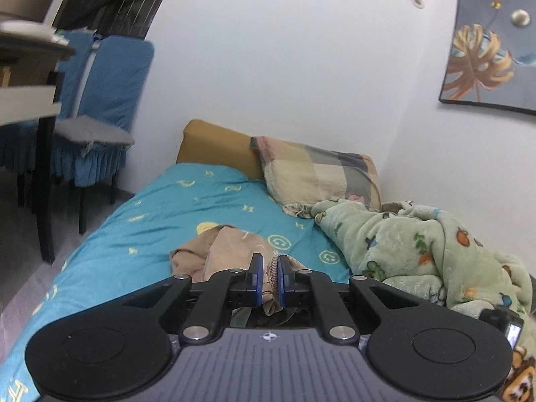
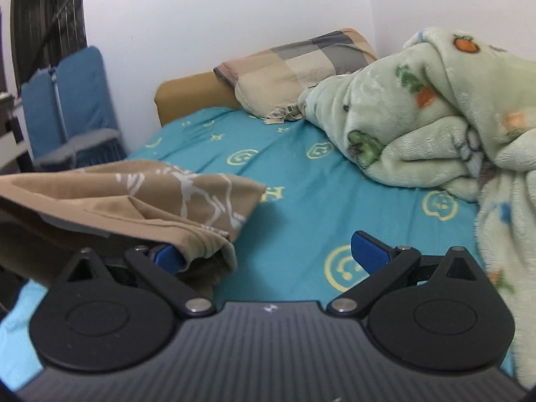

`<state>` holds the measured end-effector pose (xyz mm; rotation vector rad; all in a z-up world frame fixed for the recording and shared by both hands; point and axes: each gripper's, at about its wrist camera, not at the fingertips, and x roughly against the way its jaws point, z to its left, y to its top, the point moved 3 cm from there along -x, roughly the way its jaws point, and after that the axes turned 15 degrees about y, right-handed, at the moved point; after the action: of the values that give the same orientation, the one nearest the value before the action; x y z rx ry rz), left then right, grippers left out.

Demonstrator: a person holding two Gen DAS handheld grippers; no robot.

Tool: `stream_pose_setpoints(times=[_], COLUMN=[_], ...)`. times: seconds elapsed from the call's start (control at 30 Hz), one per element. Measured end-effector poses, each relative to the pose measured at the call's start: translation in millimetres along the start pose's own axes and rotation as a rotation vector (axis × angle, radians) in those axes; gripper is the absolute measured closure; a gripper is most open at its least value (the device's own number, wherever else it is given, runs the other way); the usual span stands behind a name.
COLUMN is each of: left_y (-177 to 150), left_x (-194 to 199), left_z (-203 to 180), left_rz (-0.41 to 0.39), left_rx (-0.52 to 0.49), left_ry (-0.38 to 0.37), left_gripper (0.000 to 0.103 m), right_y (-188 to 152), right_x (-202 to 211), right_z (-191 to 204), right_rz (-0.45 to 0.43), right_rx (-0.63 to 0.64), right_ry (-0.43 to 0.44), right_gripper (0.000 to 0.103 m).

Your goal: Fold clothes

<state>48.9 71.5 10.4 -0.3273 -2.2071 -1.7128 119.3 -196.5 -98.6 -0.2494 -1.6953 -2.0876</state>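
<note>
only left hand-held gripper [image 1: 268, 269] pinches tan garment [image 1: 231, 244] edge.

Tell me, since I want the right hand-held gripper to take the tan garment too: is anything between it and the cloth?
Nothing visible is. The right hand-held gripper is open, and the tan garment already drapes over its left finger; only bare bed sheet shows between the fingers. The left hand-held gripper already pinches the garment.
</note>
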Motion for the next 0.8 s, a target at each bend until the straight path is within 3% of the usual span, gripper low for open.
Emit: stream_pose_setpoints(times=[0.07, 0.2, 0.33, 0.47, 0.57, 0.67, 0.8], left_y=[-2.0, -10.3, -24.2, -35.7, -56.0, -84.3, -126.4], left_x=[1.0, -6.3, -21.8, -30.9, -39.1, -52.6, -81.1], left_z=[5.8, 24.7, 34.5, 11.8, -26.2, -61.8, -96.8], left_rz=[0.006, 0.089, 0.216, 0.256, 0.286, 0.314, 0.305], left_rx=[0.003, 0.059, 0.087, -0.014, -0.177, -0.342, -0.624], left_ry=[0.021, 0.048, 0.023, -0.043, -0.098, -0.121, -0.082], left_gripper=[0.103, 0.103, 0.103, 0.096, 0.087, 0.065, 0.049], right_y=[0.5, 15.2, 35.6, 40.7, 42.3, 42.5, 37.3], right_x=[10.3, 36.5, 52.2, 47.6, 41.0, 39.8, 37.2], right_z=[3.8, 9.0, 0.1, -5.1, -22.1, -40.8, -56.4], right_rz=[-0.039, -0.238, -0.376, -0.338, -0.252, -0.190, -0.135], right_rx=[0.060, 0.189, 0.111, 0.131, 0.040, -0.083, -0.148], right_ry=[-0.055, -0.174, -0.071, -0.060, -0.066, -0.031, -0.024], right_gripper=[0.000, 0.000, 0.000, 0.000, 0.000, 0.000, 0.000])
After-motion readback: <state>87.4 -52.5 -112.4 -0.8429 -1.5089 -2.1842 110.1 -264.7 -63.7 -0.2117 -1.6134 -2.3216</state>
